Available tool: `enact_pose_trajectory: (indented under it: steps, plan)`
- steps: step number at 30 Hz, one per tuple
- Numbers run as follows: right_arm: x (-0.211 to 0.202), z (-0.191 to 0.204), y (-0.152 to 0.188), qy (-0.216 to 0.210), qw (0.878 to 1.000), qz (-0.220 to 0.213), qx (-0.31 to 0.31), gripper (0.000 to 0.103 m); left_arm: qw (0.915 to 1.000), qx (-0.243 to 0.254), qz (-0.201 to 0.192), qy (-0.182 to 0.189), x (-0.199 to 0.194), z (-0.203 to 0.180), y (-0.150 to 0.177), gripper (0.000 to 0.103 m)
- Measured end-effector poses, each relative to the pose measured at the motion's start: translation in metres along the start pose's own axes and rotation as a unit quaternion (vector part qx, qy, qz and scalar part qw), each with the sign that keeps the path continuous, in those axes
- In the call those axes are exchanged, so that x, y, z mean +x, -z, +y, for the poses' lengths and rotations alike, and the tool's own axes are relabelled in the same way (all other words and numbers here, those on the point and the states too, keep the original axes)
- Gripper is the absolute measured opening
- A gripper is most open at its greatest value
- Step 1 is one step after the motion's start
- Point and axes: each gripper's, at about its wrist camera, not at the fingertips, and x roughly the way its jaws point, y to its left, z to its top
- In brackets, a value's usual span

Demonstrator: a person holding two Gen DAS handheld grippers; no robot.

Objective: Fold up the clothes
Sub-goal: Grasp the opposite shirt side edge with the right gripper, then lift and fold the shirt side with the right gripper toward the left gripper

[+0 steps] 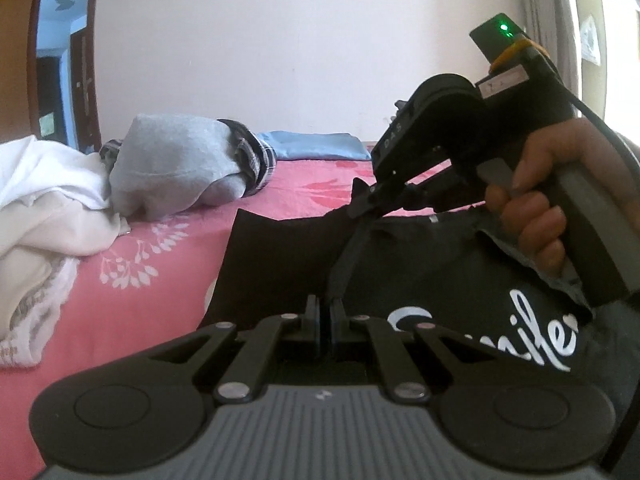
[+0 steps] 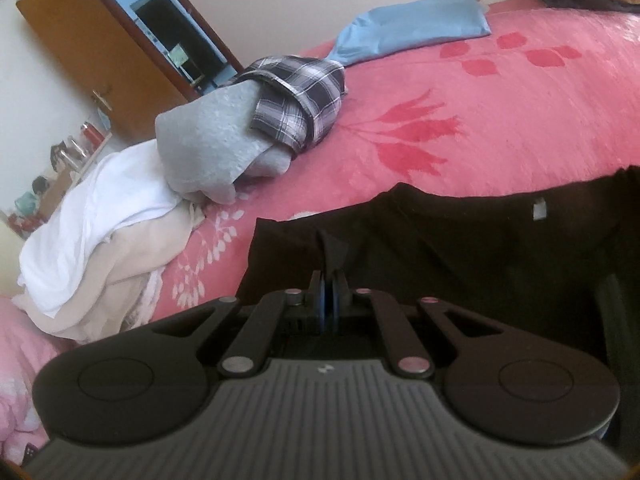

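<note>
Folding the black T-shirt (image 1: 280, 264) is under way: both tongs are pressed together, each pinching an edge of the dark cloth. The shirt lies on the pink bedspread (image 1: 152, 272), just ahead of and under both tools, white lettering (image 1: 520, 332) showing near the left gripper (image 1: 324, 312).

- Step, as I read it: carrying a pinched edge across to lay one part of the shirt over the rest.
- Next move calls for lowering both pinches level, keeping the cloth taut between them, then letting go only once the edge lies flat.
- Right gripper (image 1: 374, 196) sits ahead and right of the left one, nose tilted down; a hand (image 1: 536, 208) wraps its grip.
- Left gripper also pitched downward.
- Unfolded pile, grey garment (image 2: 212, 144) and plaid shirt (image 2: 304, 92), well beyond the tips, to the left.
</note>
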Motion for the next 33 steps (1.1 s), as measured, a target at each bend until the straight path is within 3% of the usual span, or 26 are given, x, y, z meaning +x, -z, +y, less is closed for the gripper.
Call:
enact_pose_trajectory:
  steps: [3,9,13,16,19,22,26,29,33]
  plan:
    - [0.002,-0.006,0.004,0.003,1.000,0.002,0.003,0.002,0.9998,0.009,0.015,0.005,0.006,-0.002,0.002,0.006]
    - [0.007,-0.031,0.010,0.028,0.999,0.018,0.027,0.006,0.9981,-0.008,0.055,0.028,0.009,0.002,0.012,0.022]
    - [-0.006,-0.043,0.012,0.055,0.998,0.015,0.031,0.008,0.9966,-0.017,0.060,0.053,-0.003,0.009,0.015,0.026]
    - [-0.021,-0.036,0.012,0.070,0.998,-0.005,-0.005,0.009,0.9964,-0.026,0.059,0.056,-0.014,0.018,0.015,0.026]
    - [-0.029,-0.009,0.015,0.051,0.994,-0.010,-0.094,0.010,0.9961,-0.056,0.056,0.040,-0.020,0.036,0.009,0.026]
    - [-0.025,0.025,0.025,0.007,0.982,0.020,-0.189,0.010,0.9937,-0.096,0.055,0.017,-0.017,0.056,0.002,0.025]
    - [-0.004,0.058,0.052,-0.037,0.952,0.079,-0.294,0.009,0.9906,-0.123,0.059,-0.006,0.000,0.071,-0.008,0.025]
    - [0.013,0.061,0.072,-0.018,0.925,0.138,-0.353,0.008,0.9905,-0.121,0.063,-0.016,0.016,0.072,-0.010,0.025]
    - [0.006,0.052,0.064,0.000,0.916,0.176,-0.360,0.008,0.9886,-0.125,0.082,-0.018,0.030,0.073,-0.003,0.025]
